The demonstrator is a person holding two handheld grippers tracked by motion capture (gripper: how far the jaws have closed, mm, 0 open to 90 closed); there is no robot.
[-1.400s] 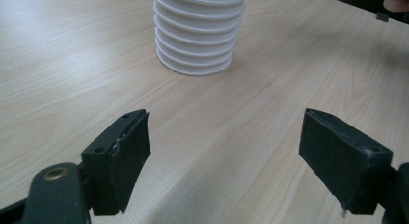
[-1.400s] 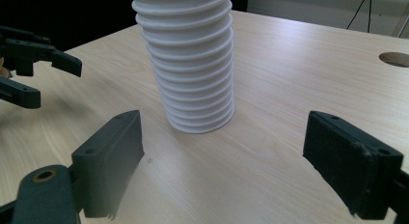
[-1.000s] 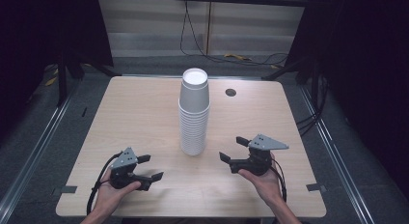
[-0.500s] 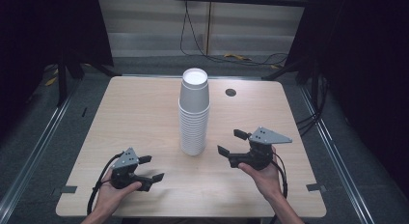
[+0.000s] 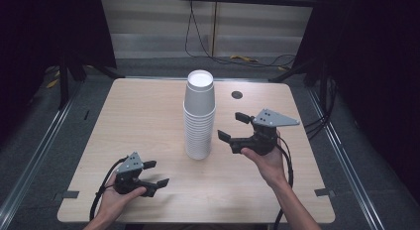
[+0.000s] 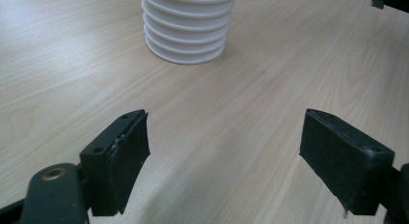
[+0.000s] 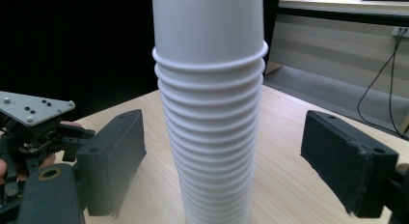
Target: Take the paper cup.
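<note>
A tall stack of white paper cups (image 5: 199, 116) stands upside down in the middle of the wooden table (image 5: 148, 121). My right gripper (image 5: 234, 127) is lifted off the table just right of the stack, open, its jaws pointing at the cups. In the right gripper view the stack (image 7: 210, 108) rises between the two spread jaws, a short way ahead of them. My left gripper (image 5: 154, 173) rests low near the front left edge, open and holding nothing. The stack's base (image 6: 187, 33) lies ahead of it in the left gripper view.
A small dark round hole (image 5: 236, 95) sits in the table's far right part. Cables (image 5: 247, 59) lie on the floor behind the table. Bare wood surrounds the stack on all sides.
My right gripper has risen and moved forward and left, closer to the cup stack. The left gripper has stayed nearly still.
</note>
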